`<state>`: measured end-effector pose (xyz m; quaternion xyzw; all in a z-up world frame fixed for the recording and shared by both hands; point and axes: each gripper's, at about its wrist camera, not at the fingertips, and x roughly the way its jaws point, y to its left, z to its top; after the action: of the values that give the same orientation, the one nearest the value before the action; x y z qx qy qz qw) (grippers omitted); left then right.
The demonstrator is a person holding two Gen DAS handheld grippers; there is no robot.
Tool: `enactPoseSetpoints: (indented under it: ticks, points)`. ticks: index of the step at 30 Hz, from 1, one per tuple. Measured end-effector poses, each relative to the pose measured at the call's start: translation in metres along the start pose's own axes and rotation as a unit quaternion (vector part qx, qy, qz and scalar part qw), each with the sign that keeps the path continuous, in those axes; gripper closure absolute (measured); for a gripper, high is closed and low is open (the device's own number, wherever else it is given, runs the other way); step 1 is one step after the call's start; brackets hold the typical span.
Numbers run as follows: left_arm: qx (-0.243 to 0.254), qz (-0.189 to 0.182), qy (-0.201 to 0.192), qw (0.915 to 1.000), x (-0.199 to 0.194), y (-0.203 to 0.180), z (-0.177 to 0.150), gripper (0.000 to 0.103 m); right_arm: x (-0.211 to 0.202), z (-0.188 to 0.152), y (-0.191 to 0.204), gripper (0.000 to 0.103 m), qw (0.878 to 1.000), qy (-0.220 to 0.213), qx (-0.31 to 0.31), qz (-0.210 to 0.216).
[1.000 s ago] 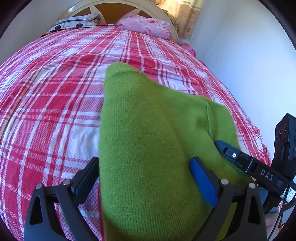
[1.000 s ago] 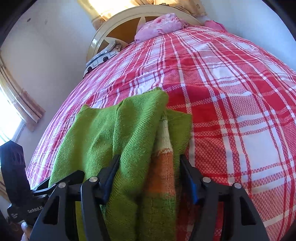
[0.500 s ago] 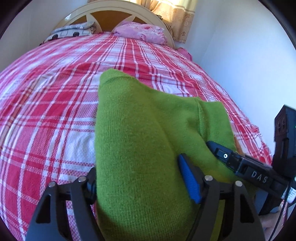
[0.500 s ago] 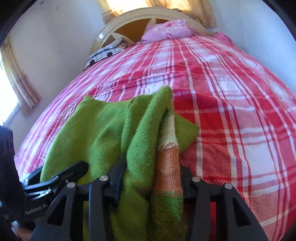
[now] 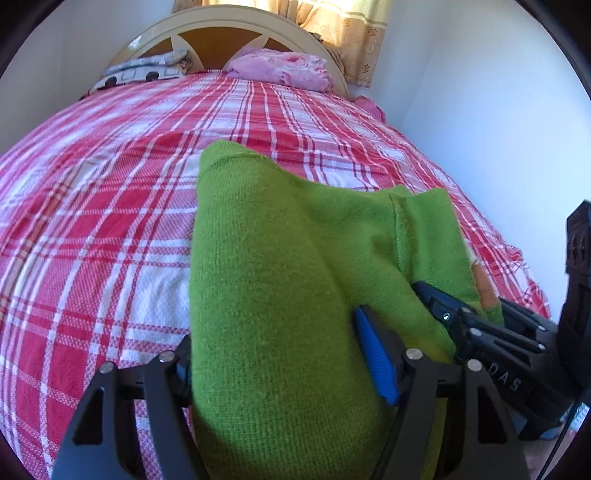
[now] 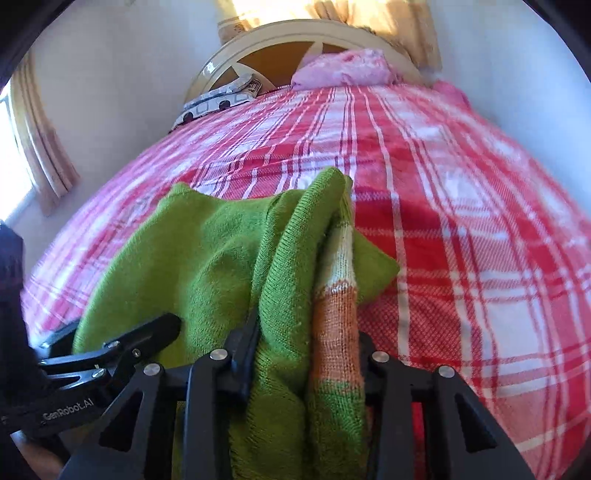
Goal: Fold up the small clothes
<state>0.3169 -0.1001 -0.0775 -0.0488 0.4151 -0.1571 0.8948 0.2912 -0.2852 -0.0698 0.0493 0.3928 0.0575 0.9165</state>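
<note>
Bed [image 5: 92, 229] with red-and-white plaid cover fills most of both views, curved cream headboard [image 5: 221, 18] at far end. Pale wall on bed's right side in left wrist view; curtained window [image 6: 22, 140] on left edge in right wrist view. Yellow patterned curtain [image 5: 347, 33] behind headboard.

Green knit sweater [image 5: 280, 258] bunched and draped over near part of bed, raised at near end, far edge resting on plaid cover. Seam visible on right portion in left wrist view. Right wrist view: thick folded roll of green knit, with a white-orange-green striped band [image 6: 338, 295] running along its right side.

Pink bedding [image 5: 280, 68] heaped against headboard, right of centre. Grey-white patterned pillow [image 5: 144, 70] left of it.

Left hand-held gripper [image 5: 280, 365]: clamped on sweater, thick wad of green knit filling the gap, blue pad [image 5: 376, 362] pressed into right side of fabric, left finger touching fabric's left edge.

Right hand-held gripper [image 6: 306, 354]: clamped on sweater, both fingers tight against folded roll, striped band against right finger.

Both hand-held grippers side by side at sweater's near edge, each visible in the other's view: right one at far right of left wrist view, left one at lower left of right wrist view with "GenRobot.AI" marking.
</note>
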Motion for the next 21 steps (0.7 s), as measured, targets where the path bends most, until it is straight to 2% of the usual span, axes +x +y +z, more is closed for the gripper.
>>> enactPoseSetpoints:
  ticks: [3,8,14,17,21]
  points:
    - [-0.001,-0.001,0.001,1.0000,0.000,0.001,0.000,0.030,0.000,0.001,0.000,0.066,1.000,-0.001,-0.004,-0.005]
    - [-0.003,-0.003,0.002,1.0000,0.001,0.002,0.001,0.029,0.002,0.002,-0.011,0.066,1.000,0.004,0.022,0.019]
    - [-0.001,-0.003,0.003,1.0000,0.001,0.002,0.001,0.031,-0.001,0.000,0.006,0.068,0.999,-0.009,-0.013,-0.029]
    - [0.000,-0.002,0.010,0.9999,0.000,0.001,0.003,0.038,-0.003,0.000,0.013,0.069,0.998,-0.011,-0.027,-0.052]
    - [-0.004,0.001,0.022,0.9997,-0.011,-0.002,0.008,0.054,-0.019,0.001,0.011,0.072,0.998,-0.020,0.000,-0.053]
